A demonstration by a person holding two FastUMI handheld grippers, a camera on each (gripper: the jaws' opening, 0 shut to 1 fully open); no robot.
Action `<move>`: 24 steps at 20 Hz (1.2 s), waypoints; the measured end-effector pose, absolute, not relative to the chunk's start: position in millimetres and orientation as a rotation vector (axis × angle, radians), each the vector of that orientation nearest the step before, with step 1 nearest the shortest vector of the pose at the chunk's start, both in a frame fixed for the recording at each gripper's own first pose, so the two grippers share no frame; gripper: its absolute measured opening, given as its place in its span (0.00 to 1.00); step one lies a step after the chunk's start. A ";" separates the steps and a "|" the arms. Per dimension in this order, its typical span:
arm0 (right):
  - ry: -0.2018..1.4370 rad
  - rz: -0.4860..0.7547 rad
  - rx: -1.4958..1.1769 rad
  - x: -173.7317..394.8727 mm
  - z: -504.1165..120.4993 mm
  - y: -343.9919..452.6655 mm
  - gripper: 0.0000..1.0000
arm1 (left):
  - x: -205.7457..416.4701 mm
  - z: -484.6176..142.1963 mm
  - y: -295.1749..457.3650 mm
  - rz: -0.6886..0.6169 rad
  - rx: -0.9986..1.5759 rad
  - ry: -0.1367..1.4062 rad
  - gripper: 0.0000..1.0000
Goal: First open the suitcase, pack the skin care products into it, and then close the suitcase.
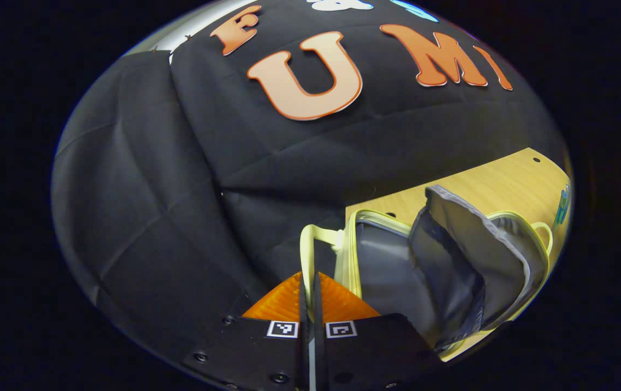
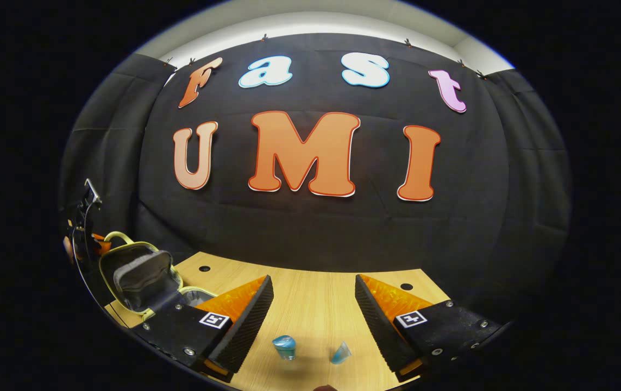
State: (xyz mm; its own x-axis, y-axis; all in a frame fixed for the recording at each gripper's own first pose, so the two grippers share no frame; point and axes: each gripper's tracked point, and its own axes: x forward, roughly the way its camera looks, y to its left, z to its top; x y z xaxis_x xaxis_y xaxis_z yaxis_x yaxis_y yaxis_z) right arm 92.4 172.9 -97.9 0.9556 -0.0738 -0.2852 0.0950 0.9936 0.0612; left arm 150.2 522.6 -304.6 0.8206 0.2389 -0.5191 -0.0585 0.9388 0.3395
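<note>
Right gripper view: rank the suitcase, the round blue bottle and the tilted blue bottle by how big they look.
1. suitcase, open at the far left of the table, clearly largest.
2 and 3. round blue bottle and tilted blue bottle: alike. Both sit low and close between the open right gripper fingers, and the tilted one is cut off, so no ranking.

Wooden table [image 2: 310, 304] bears suitcase [image 2: 142, 277], two bottles [image 2: 284, 346].
</note>
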 end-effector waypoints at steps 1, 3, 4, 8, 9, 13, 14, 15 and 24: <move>0.301 -0.090 0.068 94.3 -99.0 175.3 0.95 | 148.9 -320.7 532.9 0.172 0.311 0.619 0.04; 0.306 -0.098 0.065 95.5 -98.2 179.2 0.95 | 145.4 -348.4 546.0 0.185 0.284 0.662 0.04; 0.308 -0.100 0.068 96.7 -98.3 181.6 0.95 | 142.6 -360.0 548.1 0.189 0.266 0.681 0.04; 0.318 -0.121 0.087 100.8 -100.6 180.1 0.95 | 139.0 -377.5 573.7 0.264 0.303 0.692 0.17; 0.321 -0.121 0.093 102.1 -101.5 180.7 0.95 | 142.3 -376.2 570.0 0.246 0.292 0.683 0.16; 0.299 -0.128 0.096 103.4 -100.4 175.5 0.95 | 149.4 -344.0 532.8 0.209 0.263 0.592 0.31; 0.291 -0.127 0.091 104.2 -100.3 173.5 0.95 | 151.0 -331.2 518.2 0.195 0.262 0.557 0.39; 0.287 -0.126 0.083 104.6 -101.7 169.8 0.95 | 151.8 -319.3 502.3 0.179 0.266 0.528 0.53; 0.266 -0.082 0.069 94.2 -115.3 125.9 0.95 | 124.9 -208.3 344.8 0.115 0.195 0.301 0.98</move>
State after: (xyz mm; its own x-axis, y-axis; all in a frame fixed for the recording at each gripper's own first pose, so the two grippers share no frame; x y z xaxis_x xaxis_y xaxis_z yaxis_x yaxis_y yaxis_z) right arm 94.2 125.9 -115.3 0.9616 -0.0716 -0.2649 0.0897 0.9943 0.0569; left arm 124.9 344.8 -208.3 0.9487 0.1417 -0.2826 -0.0837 0.9746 0.2075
